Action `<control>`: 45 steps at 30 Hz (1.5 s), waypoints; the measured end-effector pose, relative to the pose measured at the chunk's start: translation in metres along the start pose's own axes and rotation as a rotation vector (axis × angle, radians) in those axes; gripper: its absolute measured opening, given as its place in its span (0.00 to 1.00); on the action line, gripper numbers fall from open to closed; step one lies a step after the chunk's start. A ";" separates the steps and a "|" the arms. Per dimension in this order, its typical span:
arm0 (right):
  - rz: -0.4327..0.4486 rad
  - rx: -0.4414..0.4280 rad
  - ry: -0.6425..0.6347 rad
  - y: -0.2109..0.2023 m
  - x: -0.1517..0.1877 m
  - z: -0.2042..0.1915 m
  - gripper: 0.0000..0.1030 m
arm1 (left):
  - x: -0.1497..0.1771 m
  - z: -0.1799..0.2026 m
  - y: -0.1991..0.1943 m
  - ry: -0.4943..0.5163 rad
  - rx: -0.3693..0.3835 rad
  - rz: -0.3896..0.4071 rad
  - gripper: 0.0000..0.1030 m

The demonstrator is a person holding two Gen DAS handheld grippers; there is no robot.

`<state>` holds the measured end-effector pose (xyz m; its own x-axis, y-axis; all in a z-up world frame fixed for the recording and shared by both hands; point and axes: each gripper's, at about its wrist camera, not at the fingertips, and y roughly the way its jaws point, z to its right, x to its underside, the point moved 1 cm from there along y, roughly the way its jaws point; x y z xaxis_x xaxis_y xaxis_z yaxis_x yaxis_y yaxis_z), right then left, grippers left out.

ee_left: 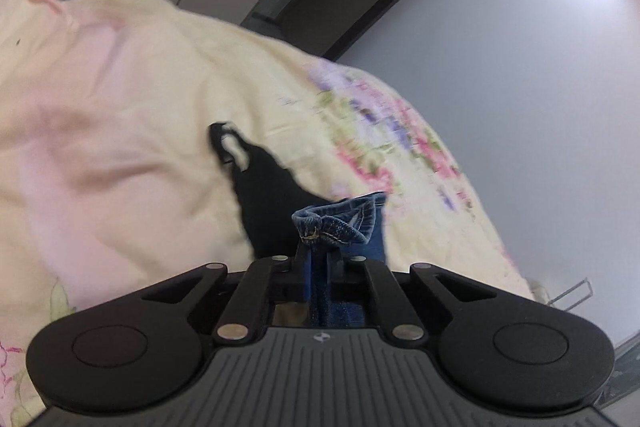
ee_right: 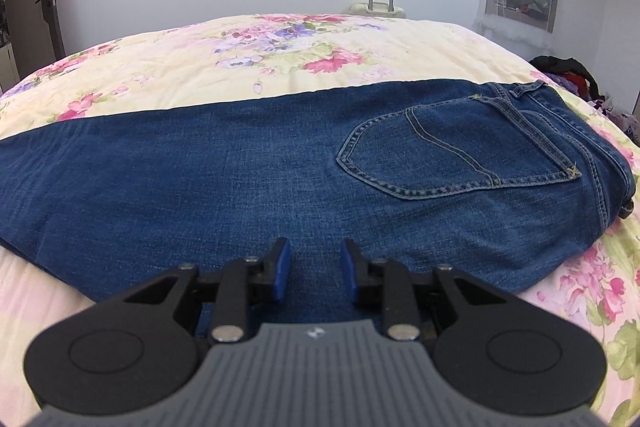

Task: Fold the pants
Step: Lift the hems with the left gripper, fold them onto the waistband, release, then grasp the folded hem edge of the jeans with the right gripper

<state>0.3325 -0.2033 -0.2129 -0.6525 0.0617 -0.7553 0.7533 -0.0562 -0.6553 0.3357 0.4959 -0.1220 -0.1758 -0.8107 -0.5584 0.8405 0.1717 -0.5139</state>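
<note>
Floral bed [ee_right: 200, 67] carries jeans [ee_right: 240, 167]; left gripper [ee_left: 318, 255] pinches a hem to fold over, right gripper [ee_right: 314, 267] hovers agape.

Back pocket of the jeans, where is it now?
Right wrist view: the back pocket faces up on the jeans' right side, beside the waistband, beyond the open right gripper.

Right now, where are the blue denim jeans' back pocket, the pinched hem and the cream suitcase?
back pocket [ee_right: 452, 151], right wrist view, pocket middle.
pinched hem [ee_left: 336, 223], left wrist view, bunched fold.
cream suitcase [ee_right: 378, 9], right wrist view, top.
</note>
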 end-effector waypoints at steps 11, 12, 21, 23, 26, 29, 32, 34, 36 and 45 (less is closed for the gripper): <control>0.009 -0.126 0.065 -0.031 -0.019 0.016 0.23 | 0.065 0.255 -0.116 0.597 0.266 0.113 0.06; 0.005 -0.142 0.066 -0.032 -0.022 0.019 0.23 | 0.084 0.277 -0.125 0.663 0.283 0.118 0.06; 0.022 -0.234 0.172 -0.031 -0.041 0.066 0.24 | 0.320 0.380 -0.139 1.238 0.327 0.045 0.06; 0.004 -0.260 0.237 -0.026 -0.036 0.082 0.24 | 0.388 0.375 -0.132 1.382 0.310 -0.027 0.06; -0.038 -0.293 0.310 -0.015 -0.031 0.098 0.25 | 0.478 0.344 -0.111 1.573 0.258 -0.221 0.06; -0.096 -0.354 0.385 -0.002 -0.025 0.109 0.26 | 0.530 0.304 -0.105 1.700 0.217 -0.339 0.06; -0.136 -0.410 0.427 0.005 -0.022 0.112 0.28 | 0.535 0.289 -0.104 1.700 0.205 -0.392 0.08; -0.155 -0.452 0.453 0.009 -0.022 0.112 0.31 | 0.519 0.294 -0.096 1.584 0.222 -0.485 0.10; -0.178 -0.496 0.477 0.012 -0.022 0.107 0.31 | 0.502 0.301 -0.083 1.450 0.233 -0.608 0.20; -0.253 -0.686 0.545 0.020 -0.021 0.088 0.47 | 0.442 0.293 -0.082 1.044 0.473 -0.797 0.54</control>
<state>0.3542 -0.2937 -0.2113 -0.8069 0.4639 -0.3658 0.5905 0.6175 -0.5196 0.3393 -0.0405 -0.1366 -0.8032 0.2231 -0.5523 0.3889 -0.5059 -0.7700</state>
